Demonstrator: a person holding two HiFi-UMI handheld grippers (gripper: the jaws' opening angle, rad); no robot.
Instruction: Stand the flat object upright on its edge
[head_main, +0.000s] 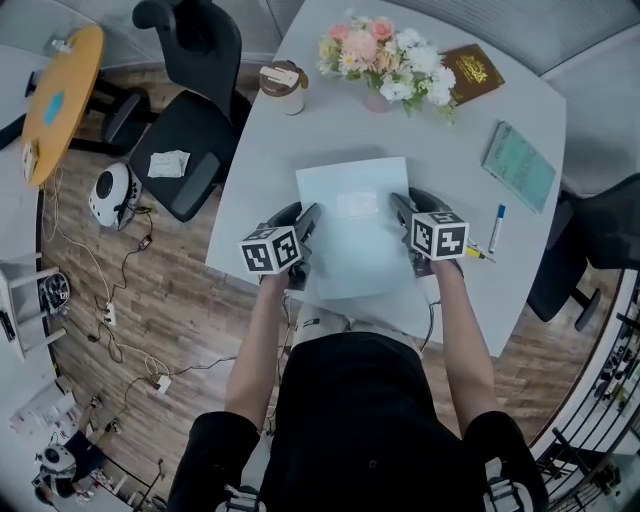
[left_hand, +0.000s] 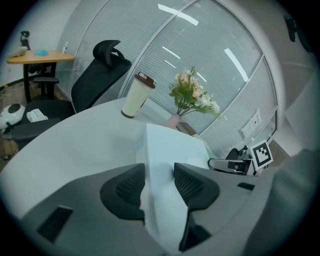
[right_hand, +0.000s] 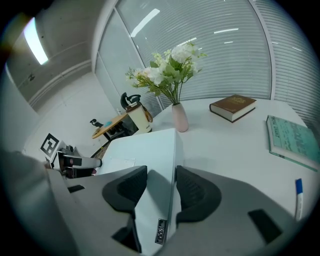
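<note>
A flat, pale blue-white slab (head_main: 352, 240) lies across the middle of the white table (head_main: 330, 125), and both grippers hold it. My left gripper (head_main: 306, 226) is shut on its left edge, where the slab (left_hand: 175, 147) runs between the dark ribbed pads (left_hand: 131, 189). My right gripper (head_main: 404, 210) is shut on the right edge. There the slab (right_hand: 142, 150) sits tilted between the pads (right_hand: 197, 190), its far end raised, with a small port showing on its side. The slab's underside is hidden.
Past the slab stand a lidded paper cup (head_main: 283, 87) and a vase of flowers (head_main: 385, 55), with a brown book (head_main: 472, 72) behind them. A teal book (head_main: 518, 165) and a blue-capped pen (head_main: 497, 228) lie to the right. A black office chair (head_main: 185, 150) stands at the table's left.
</note>
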